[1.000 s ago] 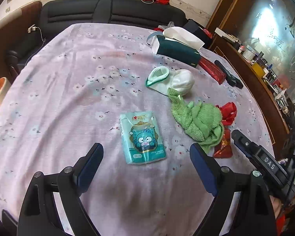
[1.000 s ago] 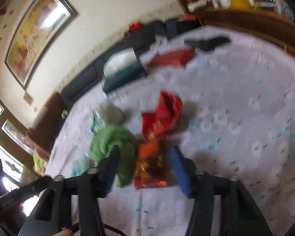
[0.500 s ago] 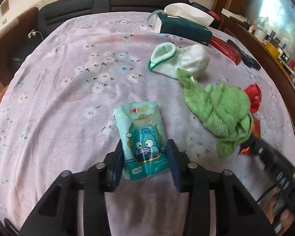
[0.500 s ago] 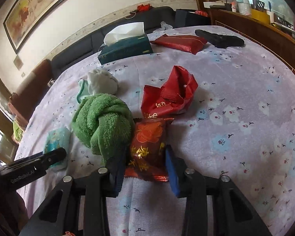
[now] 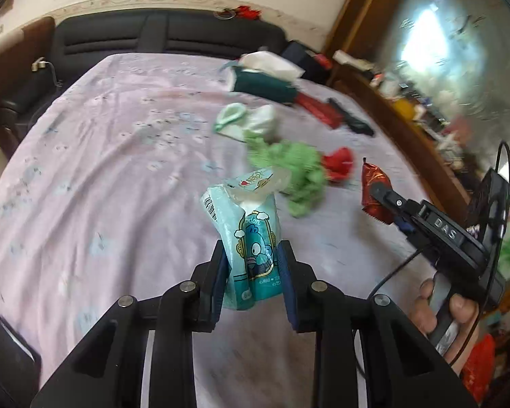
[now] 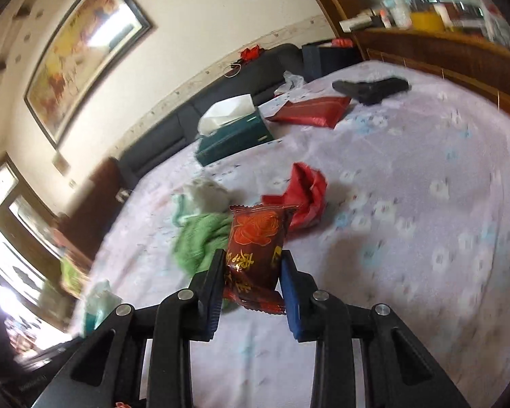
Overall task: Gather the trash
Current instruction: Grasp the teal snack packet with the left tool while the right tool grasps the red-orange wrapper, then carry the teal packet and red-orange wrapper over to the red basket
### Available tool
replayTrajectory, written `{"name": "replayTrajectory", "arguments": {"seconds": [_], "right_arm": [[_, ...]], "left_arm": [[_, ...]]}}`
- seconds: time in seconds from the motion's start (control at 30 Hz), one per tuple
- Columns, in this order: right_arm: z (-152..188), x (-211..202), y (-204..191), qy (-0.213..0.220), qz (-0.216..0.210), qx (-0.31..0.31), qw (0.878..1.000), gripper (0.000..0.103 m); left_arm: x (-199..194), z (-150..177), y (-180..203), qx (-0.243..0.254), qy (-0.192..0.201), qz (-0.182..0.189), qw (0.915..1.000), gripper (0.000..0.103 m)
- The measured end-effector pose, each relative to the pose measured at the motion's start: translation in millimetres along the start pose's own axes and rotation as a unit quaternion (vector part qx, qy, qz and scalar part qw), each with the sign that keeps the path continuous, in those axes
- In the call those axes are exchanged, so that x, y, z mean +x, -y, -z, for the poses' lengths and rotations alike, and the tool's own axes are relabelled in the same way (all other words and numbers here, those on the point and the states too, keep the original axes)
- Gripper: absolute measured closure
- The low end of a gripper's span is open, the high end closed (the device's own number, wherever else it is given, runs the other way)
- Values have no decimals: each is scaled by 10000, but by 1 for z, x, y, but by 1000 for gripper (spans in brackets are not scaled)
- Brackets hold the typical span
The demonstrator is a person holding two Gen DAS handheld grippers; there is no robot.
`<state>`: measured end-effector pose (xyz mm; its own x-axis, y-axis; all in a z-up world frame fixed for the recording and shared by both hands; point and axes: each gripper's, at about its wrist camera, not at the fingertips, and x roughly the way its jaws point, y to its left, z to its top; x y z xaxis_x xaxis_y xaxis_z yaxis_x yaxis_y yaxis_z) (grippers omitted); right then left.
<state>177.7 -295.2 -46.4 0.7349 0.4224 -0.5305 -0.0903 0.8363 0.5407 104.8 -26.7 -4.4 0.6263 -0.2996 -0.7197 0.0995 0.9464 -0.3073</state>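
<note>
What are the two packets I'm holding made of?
The teal cartoon-printed tissue packet in the left gripper looks like soft, thin plastic film: it creases and sags. The dark red rose-printed snack wrapper in the right gripper looks like glossy foil-like plastic with crimped ends.

A glossy plastic-film tissue pack [image 5: 251,234] is pinched by the left tongs [image 5: 251,272], whose arms are of matt black plastic with bare metal pins. A shiny, crinkled foil snack wrapper [image 6: 256,248] is clamped in the right tongs [image 6: 253,280] (blue pads, finely ribbed). The surface [image 6: 408,238] is covered by soft matt floral cloth; a fluffy green towel [image 5: 299,173] is seen on it.
</note>
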Motion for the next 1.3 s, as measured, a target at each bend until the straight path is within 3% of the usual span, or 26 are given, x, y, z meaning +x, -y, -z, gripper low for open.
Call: {"name": "replayTrajectory", "arguments": {"seconds": [0.2,0.37,0.5,0.67,0.93,1.3], "right_arm": [[37,-101,-18,391,-620,308,9968,71],[69,-194,-30,831,-536,57,9951,70],[98,-246,-29,1058,-356,78,9937,69],[114,-285,-24,1271,212,45,9917,66],[127,-326,-36,1464,589,-320,9869,66],[137,-357,-56,1680,515,-572,9828,65]], "left_arm": [[-41,34,36,327,116,615,9975,75],[-60,62,74,768,-29,1158,9903,75],[-71,78,101,1002,-68,1469,9840,75],[-83,86,119,1203,9,1523,9810,75],[-106,86,129,1350,318,1374,9808,75],[-146,93,138,1526,716,1201,9784,75]]}}
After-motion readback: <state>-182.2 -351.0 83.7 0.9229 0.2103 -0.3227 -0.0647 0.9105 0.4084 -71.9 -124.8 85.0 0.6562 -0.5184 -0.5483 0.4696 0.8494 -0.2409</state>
